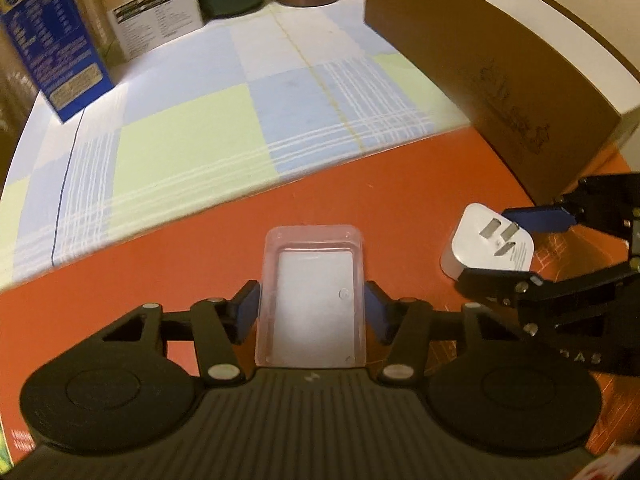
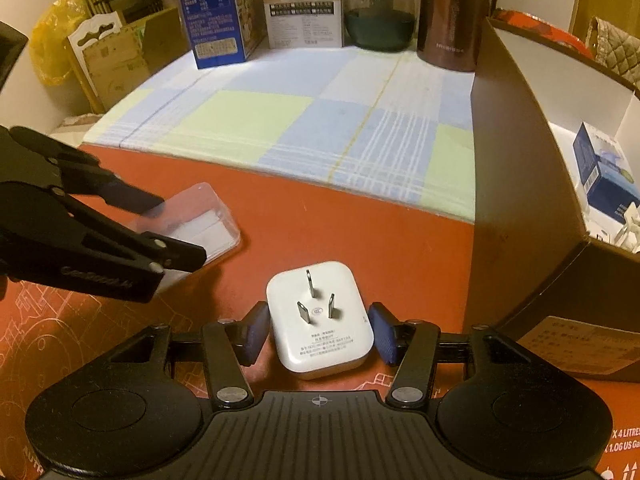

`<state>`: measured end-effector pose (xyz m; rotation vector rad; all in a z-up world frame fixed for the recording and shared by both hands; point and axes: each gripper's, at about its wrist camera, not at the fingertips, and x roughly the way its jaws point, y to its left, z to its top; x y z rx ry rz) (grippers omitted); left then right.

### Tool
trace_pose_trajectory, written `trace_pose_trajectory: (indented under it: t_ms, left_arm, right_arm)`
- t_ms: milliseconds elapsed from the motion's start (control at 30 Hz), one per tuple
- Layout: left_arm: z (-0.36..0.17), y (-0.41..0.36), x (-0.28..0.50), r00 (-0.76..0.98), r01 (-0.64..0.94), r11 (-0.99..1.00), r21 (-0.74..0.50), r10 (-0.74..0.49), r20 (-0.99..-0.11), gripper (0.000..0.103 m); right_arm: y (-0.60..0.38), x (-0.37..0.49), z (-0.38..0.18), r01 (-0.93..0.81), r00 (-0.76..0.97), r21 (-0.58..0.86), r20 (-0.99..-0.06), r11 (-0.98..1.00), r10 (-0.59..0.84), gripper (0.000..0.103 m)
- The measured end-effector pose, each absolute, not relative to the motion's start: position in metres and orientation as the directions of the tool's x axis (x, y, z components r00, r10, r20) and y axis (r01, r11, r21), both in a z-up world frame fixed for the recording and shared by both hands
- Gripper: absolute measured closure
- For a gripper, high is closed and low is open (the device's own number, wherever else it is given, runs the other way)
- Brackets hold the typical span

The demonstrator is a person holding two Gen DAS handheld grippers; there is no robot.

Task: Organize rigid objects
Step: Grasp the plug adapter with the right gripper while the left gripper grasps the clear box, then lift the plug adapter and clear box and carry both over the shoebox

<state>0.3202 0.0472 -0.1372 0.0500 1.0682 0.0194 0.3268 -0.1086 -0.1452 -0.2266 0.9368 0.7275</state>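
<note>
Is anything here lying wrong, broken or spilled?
Nothing looks broken or spilled. The white plug lies on its back on the red mat, prongs pointing up. The clear plastic box sits open side up, with no lid on it.

Your left wrist camera looks steeply down along its fingers, close over the red mat [image 1: 360,184], facing the checked cloth [image 1: 224,120]. Your right wrist camera sits just beside it, aimed the same way. Both views share the mat, the cloth, the brown box [image 2: 520,184] and each other's gripper.
</note>
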Motion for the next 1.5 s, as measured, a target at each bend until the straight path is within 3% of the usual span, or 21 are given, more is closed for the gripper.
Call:
trace_pose_trajectory:
  t_ms: [233,400,1500]
  left_arm:
    - [-0.135,0.044,0.312,0.46,-0.083,0.996,0.04,0.074,-0.885,0.051]
    - [-0.14,0.039,0.317,0.441,-0.087,0.994,0.061,0.094,-0.893,0.051]
    - [-0.112,0.02,0.267,0.477,-0.124,0.991,0.038,0.093,-0.874,0.052]
  right_arm:
    - [-0.103,0.33,-0.148,-0.668,0.37,0.109,-0.809,0.736,0.456,0.052]
    - [-0.098,0.33,-0.152,-0.683,0.361,0.098,-0.815,0.723,0.452,0.057]
    - [-0.128,0.295,-0.13,-0.681,0.34,0.142,-0.807,0.718,0.482,0.057]
